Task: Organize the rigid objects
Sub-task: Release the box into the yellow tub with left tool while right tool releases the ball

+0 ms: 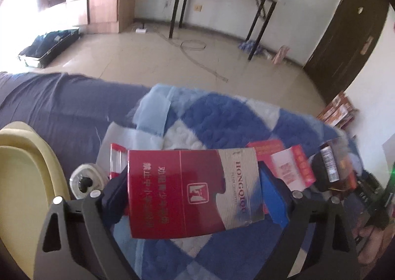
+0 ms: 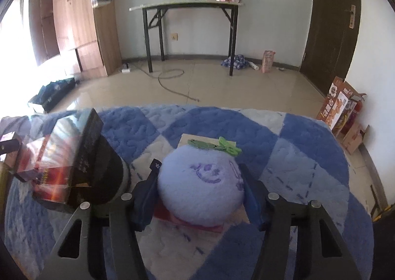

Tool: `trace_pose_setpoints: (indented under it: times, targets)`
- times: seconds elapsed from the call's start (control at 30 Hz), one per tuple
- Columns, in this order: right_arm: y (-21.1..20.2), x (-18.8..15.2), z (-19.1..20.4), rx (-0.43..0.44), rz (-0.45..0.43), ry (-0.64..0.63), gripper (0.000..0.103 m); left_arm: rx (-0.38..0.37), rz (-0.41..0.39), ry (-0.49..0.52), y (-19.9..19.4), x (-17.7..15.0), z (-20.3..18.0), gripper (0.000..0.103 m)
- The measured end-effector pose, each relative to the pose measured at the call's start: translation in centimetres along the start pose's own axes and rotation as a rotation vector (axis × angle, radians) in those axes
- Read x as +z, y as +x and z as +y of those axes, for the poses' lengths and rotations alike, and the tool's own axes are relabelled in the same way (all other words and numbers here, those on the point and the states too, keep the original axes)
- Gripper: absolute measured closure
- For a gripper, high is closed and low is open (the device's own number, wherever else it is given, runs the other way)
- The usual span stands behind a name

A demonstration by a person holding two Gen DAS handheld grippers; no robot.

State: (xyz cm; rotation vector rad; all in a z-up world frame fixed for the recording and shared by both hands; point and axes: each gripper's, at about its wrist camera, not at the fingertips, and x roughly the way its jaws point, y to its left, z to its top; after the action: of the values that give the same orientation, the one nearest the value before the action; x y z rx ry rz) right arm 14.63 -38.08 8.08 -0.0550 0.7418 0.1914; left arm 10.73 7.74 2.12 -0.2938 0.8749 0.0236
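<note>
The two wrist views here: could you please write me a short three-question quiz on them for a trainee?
1. True or false: the left gripper has a red HONGQIQU carton between its fingers.
2. What sits between the right gripper's fingers? A) a purple round plush toy B) a glass cup C) a metal spoon
3. Fill in: both views look down on a blue-and-white checked ____.

Key: 1 true; 2 A; 3 blanket.
</note>
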Motion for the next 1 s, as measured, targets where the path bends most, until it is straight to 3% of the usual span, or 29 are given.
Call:
trace_pose_setpoints:
  times: [0.07,0.17,0.27,0.4,0.47,0.5,0.6,0.77,0.9,1.0]
  targets:
    - [-0.8,-0.3,-0.5,0.006,-0.030,0.006,0.047,-0.041,-0.036,-0.016,-1.6,0.1,0.4,0.012]
    - [-3.1,-0.6,-1.4,0.002,-0.067,0.001,0.047,-0.098,-0.115,0.019,-7.2,-0.3,1.8,0.012]
    - [-6.4,-0.3,-0.6,-0.003,-0.127,-0.084,0.047,-0.068,-0.165,0.040,-12.1,-1.6,4.4,0.011]
    - [-6.5,-0.5,0.4,0.016,-0.129,-0.110,0.048,-0.037,-0.197,0.039,-15.9,-3.7,8.2,0.011]
    - [-7.1,-1.1,2.0,0.080,-0.143,-0.155,0.048,-0.002,-0.205,0.015,-17.6,-4.4,10.8,0.011]
    - [-8.0,-1.2,3.3,0.125,-0.159,-0.192,0.048,0.053,-0.208,0.001,-18.5,-4.6,12.7,0.011]
    - [-11.2,-1.2,10.1,0.313,-0.209,-0.362,0.048,0.215,-0.207,-0.033,-19.6,-4.6,17.2,0.011]
    - [-11.4,-2.8,26.3,0.669,-0.112,-0.670,0.048,0.271,-0.153,-0.124,-17.5,-5.0,22.3,0.011]
    - [-8.1,-7.4,37.6,0.812,0.041,-0.860,0.049,0.247,-0.080,-0.170,-13.9,-5.7,25.6,0.011]
    - [-6.6,-10.5,42.7,0.832,0.105,-0.934,0.049,0.259,-0.047,-0.161,-11.9,-5.8,26.6,0.011]
